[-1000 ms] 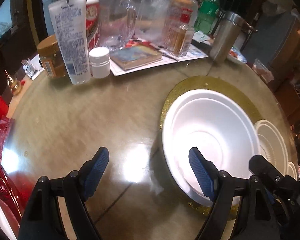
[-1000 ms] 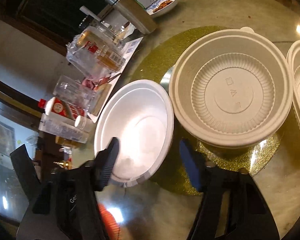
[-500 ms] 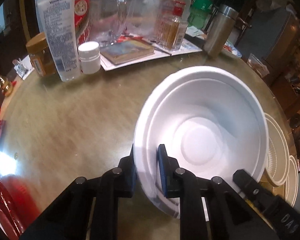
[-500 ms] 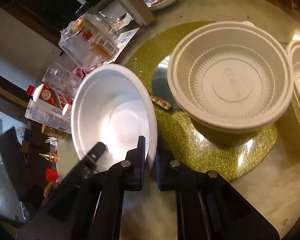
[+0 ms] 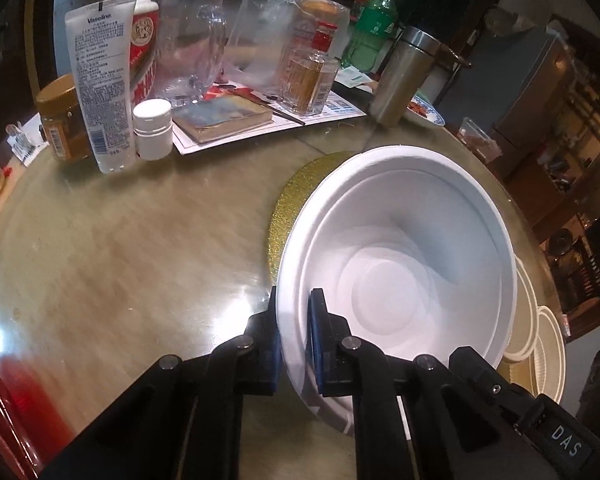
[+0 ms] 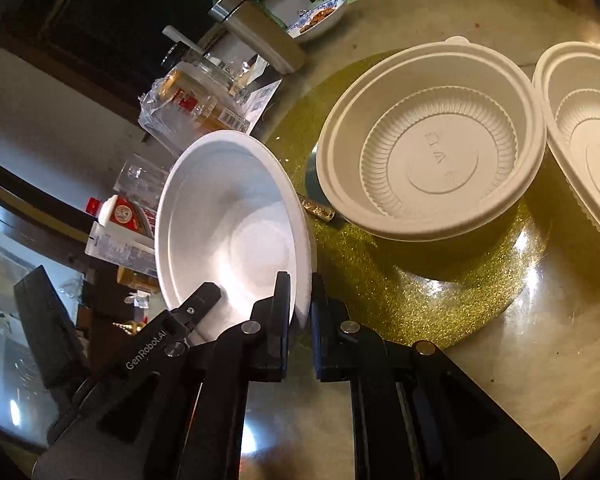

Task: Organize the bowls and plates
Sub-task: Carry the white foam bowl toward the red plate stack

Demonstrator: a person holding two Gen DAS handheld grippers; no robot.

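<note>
- Our left gripper (image 5: 294, 340) is clamped on the near rim of the smooth white foam bowl (image 5: 400, 264): one blue-padded finger sits outside the wall, the other inside. Its jaws have just been closing, with that rim between them.
- Our right gripper (image 6: 300, 308) pinches the same bowl's (image 6: 236, 236) rim from another side, its pads pressed against the thin wall.
- Held by both grippers, the bowl is tilted, its far edge raised over the round gold glitter placemat (image 6: 384, 272), and its inside faces the cameras.
- On that placemat sits a cream ribbed plastic bowl (image 6: 432, 144), upright and apart from the white one.
- A second cream ribbed plastic bowl (image 6: 584, 128) stands just beside the first, at the mat's far edge; whether they touch we cannot tell.
- A small gold-wrapped stick (image 6: 319, 209) lies on the mat between the held bowl and the first cream bowl.
- Across the round glossy table (image 5: 120, 248) stand a white lotion tube (image 5: 102, 88), a small white pill bottle (image 5: 153, 124), a clear glass mug (image 5: 190, 44), a closed book (image 5: 226, 118), a steel flask (image 5: 404, 76) and a green plastic bottle (image 5: 374, 28).
</note>
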